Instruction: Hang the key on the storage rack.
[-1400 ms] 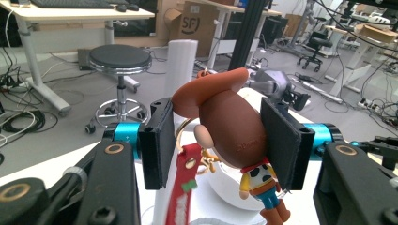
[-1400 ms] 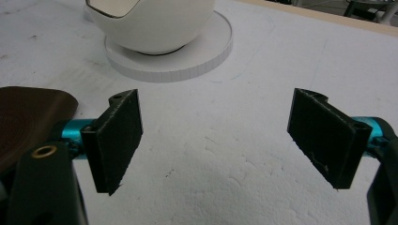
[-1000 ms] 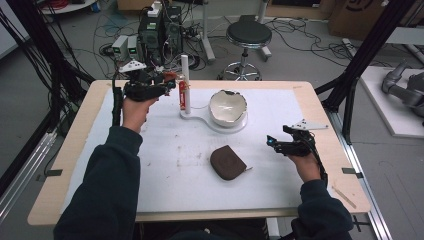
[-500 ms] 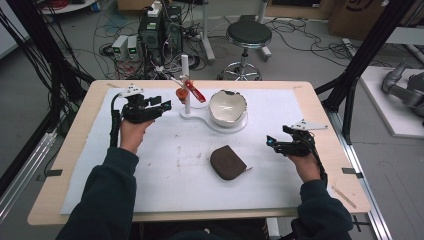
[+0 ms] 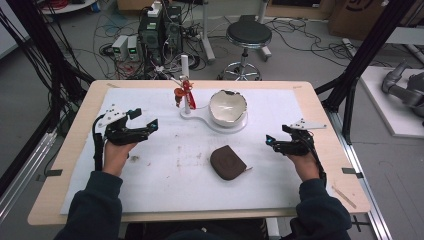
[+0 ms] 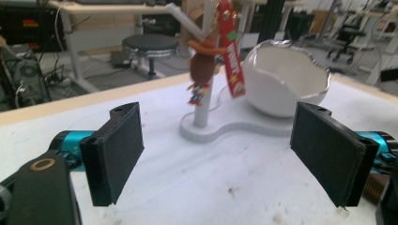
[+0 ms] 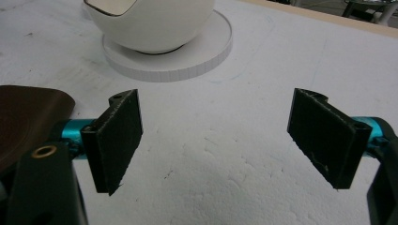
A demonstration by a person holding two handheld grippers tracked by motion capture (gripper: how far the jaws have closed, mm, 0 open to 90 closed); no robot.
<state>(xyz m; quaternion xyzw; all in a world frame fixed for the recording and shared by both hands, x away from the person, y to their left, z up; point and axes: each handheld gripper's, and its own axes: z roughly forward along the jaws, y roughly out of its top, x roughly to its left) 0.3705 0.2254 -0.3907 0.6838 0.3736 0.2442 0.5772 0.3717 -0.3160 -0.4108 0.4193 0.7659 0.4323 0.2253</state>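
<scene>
Two black grippers, the left gripper and the right gripper, sit with jaws spread wide and empty near the bench's left and right edges. A glossy white egg-shaped bowl sits on a white stand toward the far edge, its upright post carrying one red keychain. One rounded brown leather pouch lies flat at mid-bench on the white foam mat.

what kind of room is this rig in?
Probably a robotics lab or workshop: computer boxes and tangled cables on the floor, a black frame around the table, a grey robot arm nearby.
</scene>
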